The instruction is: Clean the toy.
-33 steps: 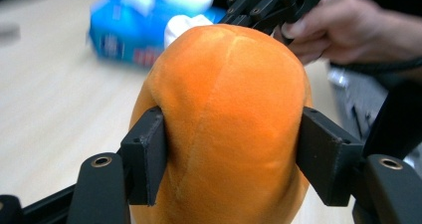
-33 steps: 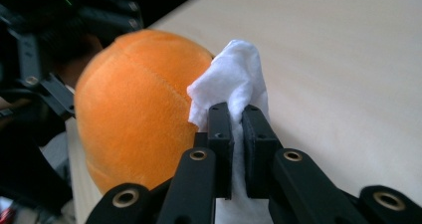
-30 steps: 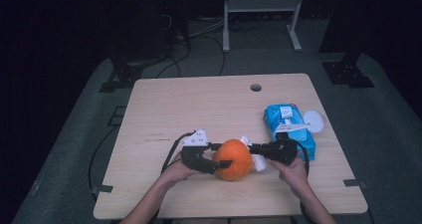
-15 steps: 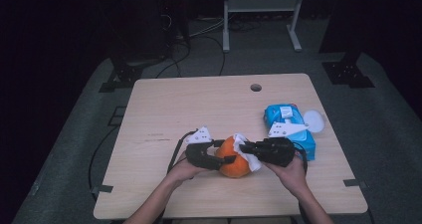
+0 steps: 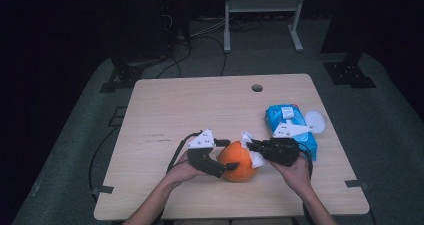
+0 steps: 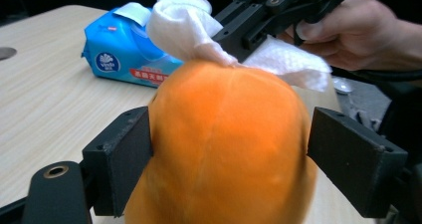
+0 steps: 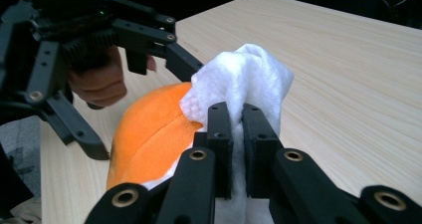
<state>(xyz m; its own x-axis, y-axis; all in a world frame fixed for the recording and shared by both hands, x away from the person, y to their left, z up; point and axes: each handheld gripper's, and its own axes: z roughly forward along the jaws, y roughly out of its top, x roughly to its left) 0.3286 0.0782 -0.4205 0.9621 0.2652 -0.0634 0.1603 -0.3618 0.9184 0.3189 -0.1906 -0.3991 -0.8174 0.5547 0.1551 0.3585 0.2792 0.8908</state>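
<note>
So the orange plush fruit (image 5: 238,161) sits on the table (image 5: 200,105) in the lower middle of the high view, right between both hands. The left claw (image 6: 229,169) has its two black pads pressed against either side of the fruit, so it's clamped on it; in the left gripper view the fruit fills the bottom centre. The right claw (image 7: 238,149) is pinched tight on a white wipe (image 7: 244,84), with the cloth bunched up above the jaws and touching the top of the fruit. You can see that wipe (image 6: 199,30) resting on the fruit's upper end in the left gripper view too. Off to the right of centre in the high view there's a blue pack of wipes (image 5: 290,122) lying flat, just beside the right hand (image 5: 295,172), with a white round lid (image 5: 315,121) at its right edge.
</note>
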